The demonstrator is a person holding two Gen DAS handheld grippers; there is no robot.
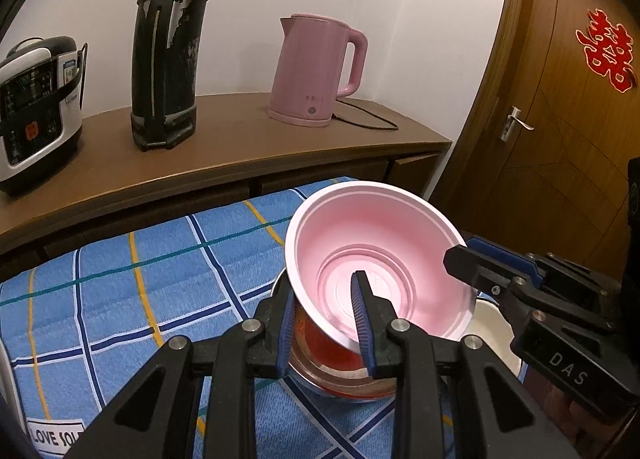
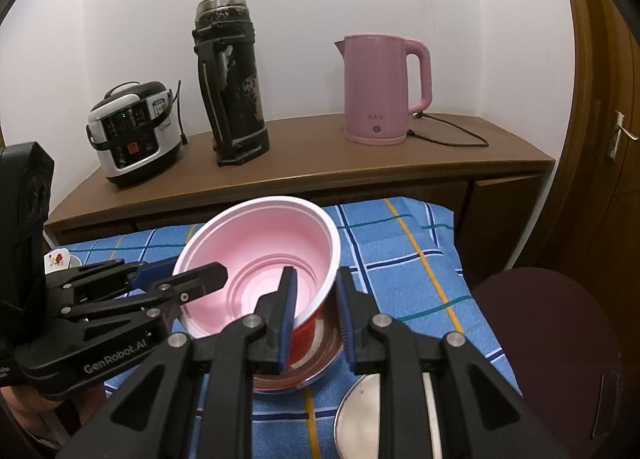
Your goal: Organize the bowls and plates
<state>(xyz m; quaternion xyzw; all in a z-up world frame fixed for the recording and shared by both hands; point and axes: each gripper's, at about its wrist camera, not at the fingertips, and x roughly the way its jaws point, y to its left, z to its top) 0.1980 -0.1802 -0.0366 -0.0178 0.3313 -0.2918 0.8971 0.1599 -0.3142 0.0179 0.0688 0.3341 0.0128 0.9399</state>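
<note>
The blue checked surface [image 2: 400,259] carries a steel bowl [image 2: 320,363]. The pink-lined paper bowl [image 1: 380,243] sits tilted inside it, mouth toward you. Your left tongs [image 1: 326,323] clamp its near-left rim, one finger inside and one outside. Your right tongs [image 2: 316,319] straddle the opposite rim, but a gap shows at the outer pad, so treat that grip as slack. Both tongs reach the rim equally; the bowl lies dead ahead between them.
</note>
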